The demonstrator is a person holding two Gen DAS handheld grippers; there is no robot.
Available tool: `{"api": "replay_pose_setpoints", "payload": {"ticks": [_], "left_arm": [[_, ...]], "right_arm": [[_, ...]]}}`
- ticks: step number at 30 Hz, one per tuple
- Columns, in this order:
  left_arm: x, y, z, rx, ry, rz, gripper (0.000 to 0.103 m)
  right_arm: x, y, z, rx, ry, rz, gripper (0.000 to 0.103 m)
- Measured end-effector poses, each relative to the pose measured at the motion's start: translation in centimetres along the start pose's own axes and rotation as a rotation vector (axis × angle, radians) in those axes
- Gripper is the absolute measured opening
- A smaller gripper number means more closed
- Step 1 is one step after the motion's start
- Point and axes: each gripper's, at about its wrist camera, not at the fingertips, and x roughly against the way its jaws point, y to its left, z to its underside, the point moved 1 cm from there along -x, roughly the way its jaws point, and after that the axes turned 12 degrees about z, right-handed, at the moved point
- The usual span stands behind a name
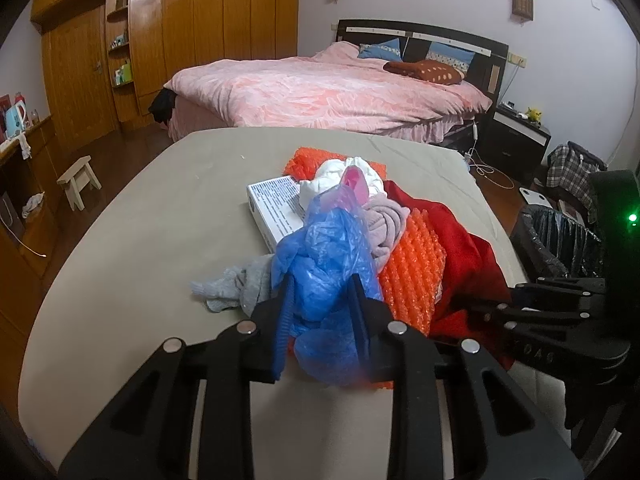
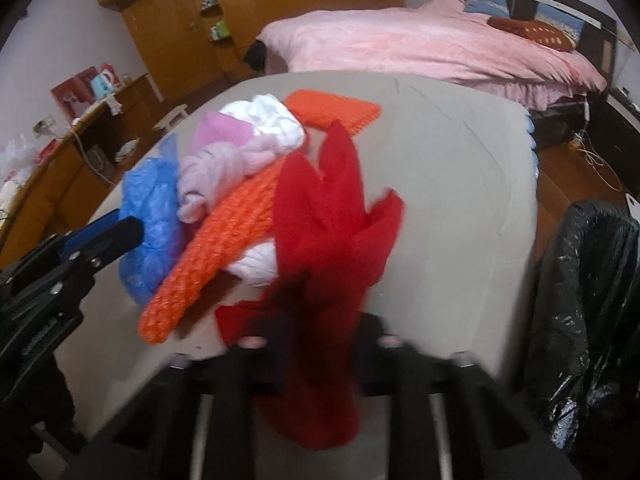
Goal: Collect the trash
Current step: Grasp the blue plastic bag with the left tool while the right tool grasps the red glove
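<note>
Left gripper [image 1: 320, 304]: fingers nearly closed, pinching the crumpled blue plastic bag [image 1: 328, 256] at the near edge of the heap.
Right gripper [image 2: 320, 344]: blurred; fingers drawn close, clamped on the red cloth [image 2: 328, 216], which rises between them.
Trash heap: sits on the beige table [image 1: 132, 248], right of centre, near side.
Orange bubble wrap: two pieces, one [image 1: 412, 264] near, between blue bag and red cloth, one [image 1: 304, 160] at the far end.
White box [image 1: 276, 208]: one, flat, left of the heap.
Grey cloth [image 1: 236, 288]: one, left of the blue bag.
Bin [image 1: 560, 244]: one, black-lined, right of the table.
Bed [image 1: 320, 92]: one, pink cover, far behind.
</note>
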Motion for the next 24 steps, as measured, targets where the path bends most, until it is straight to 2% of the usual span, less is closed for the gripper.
{"api": "replay_pose_setpoints", "payload": {"ticks": [8, 11, 14, 15, 18, 19, 21, 24], "left_arm": [[2.6, -0.8, -1.4, -0.005, -0.053, 0.023, 0.015], [2.9, -1.5, -1.5, -0.004, -0.053, 0.035, 0.014], [2.2, -1.8, -0.7, -0.006, -0.021, 0.04, 0.015], [1.7, -1.8, -0.6, -0.002, -0.006, 0.041, 0.015], [0.9, -1.7, 0.0, 0.002, 0.022, 0.04, 0.022], [0.8, -1.6, 0.1, 0.002, 0.024, 0.038, 0.031], [0.4, -1.5, 0.2, 0.004, 0.028, 0.04, 0.043], [-0.2, -1.4, 0.2, 0.012, 0.035, 0.046, 0.045]], "right_arm": [[6.8, -1.0, -1.2, -0.023, -0.142, -0.035, 0.011], [7.7, -1.3, -1.3, -0.016, -0.146, -0.03, 0.011], [6.8, -1.3, -0.8, -0.02, -0.111, -0.023, 0.011], [6.4, -1.2, -0.7, -0.019, -0.098, -0.021, 0.014], [5.4, -0.9, 0.2, 0.002, -0.055, 0.005, 0.019], [5.2, -0.8, 0.4, 0.01, -0.042, 0.011, 0.02], [5.0, -0.8, 0.7, 0.009, -0.033, 0.013, 0.021], [5.0, -1.1, 0.9, 0.006, -0.022, 0.014, 0.02]]}}
